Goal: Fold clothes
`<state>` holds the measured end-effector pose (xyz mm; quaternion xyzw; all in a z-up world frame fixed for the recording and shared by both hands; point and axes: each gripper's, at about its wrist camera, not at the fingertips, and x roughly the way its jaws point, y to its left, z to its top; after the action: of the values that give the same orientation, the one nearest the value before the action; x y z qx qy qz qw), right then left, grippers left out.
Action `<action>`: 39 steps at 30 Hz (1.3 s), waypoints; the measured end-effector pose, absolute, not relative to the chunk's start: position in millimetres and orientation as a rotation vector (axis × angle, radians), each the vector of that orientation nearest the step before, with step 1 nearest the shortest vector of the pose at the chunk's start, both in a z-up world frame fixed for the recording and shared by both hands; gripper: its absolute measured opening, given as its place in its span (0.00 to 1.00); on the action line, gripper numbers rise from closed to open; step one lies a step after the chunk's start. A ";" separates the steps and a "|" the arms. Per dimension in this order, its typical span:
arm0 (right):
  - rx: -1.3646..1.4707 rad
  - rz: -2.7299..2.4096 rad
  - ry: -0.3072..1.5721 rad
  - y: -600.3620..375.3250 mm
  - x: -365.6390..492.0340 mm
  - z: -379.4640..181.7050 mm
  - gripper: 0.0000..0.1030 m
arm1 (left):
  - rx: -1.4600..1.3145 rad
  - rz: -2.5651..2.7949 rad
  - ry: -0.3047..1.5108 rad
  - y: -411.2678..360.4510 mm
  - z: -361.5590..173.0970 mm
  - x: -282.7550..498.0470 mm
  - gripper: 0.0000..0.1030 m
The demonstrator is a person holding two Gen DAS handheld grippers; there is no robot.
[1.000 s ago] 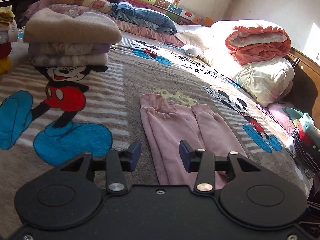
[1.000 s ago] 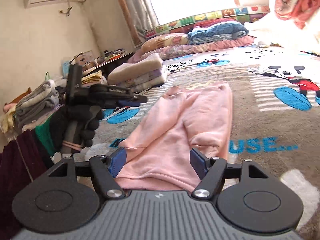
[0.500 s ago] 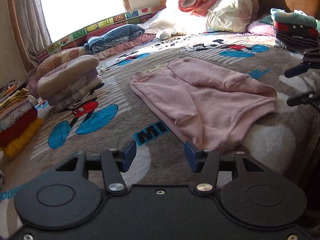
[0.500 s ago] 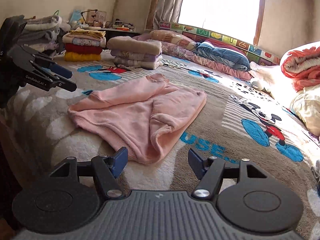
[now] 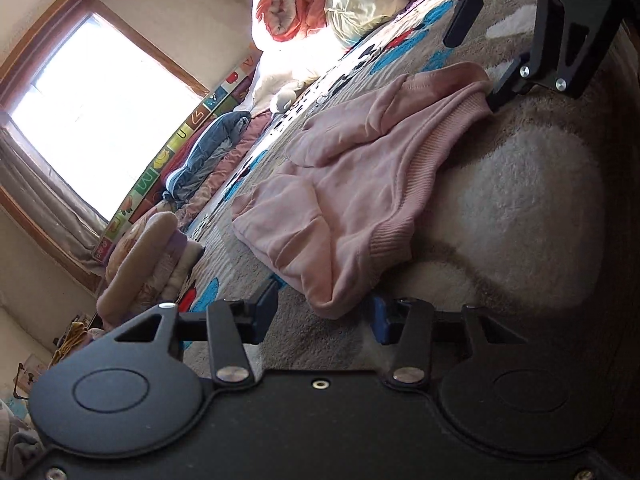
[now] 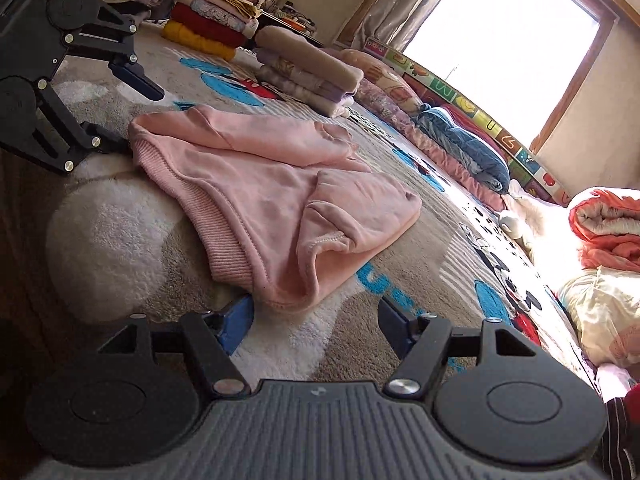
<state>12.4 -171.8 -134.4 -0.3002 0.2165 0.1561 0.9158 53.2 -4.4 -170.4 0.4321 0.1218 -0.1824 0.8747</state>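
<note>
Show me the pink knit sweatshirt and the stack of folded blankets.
pink knit sweatshirt [image 6: 272, 196], right wrist view, middle of its body
stack of folded blankets [image 6: 308, 68], right wrist view, top beige layer

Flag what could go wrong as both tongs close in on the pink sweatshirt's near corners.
The left tongs have just been closing, yet nothing is pinched; they may nip only the top layer of the pink sweatshirt. The right tongs stand open short of their corner and may snag the fluffy blanket.
</note>
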 end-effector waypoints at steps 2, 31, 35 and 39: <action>-0.642 0.335 0.426 -170.2 15.2 -136.1 0.66 | 0.891 -0.373 0.260 -2.9 -168.7 53.6 0.40; -0.581 0.486 0.377 -166.5 -51.1 -108.4 0.18 | 0.952 -0.355 0.247 -10.1 -152.0 1.7 0.10; -0.611 0.489 0.436 -163.7 -46.4 -119.4 0.25 | 1.026 -0.416 0.333 -10.1 -167.9 6.5 0.18; -0.587 0.552 0.476 -164.9 -46.8 -119.5 0.44 | 0.871 -0.489 0.424 7.2 -145.9 13.0 0.23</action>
<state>-46.8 -164.9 -119.5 -0.2831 0.2292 0.2661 0.8925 13.0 7.2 -145.9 0.4146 0.2018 -0.2326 0.8563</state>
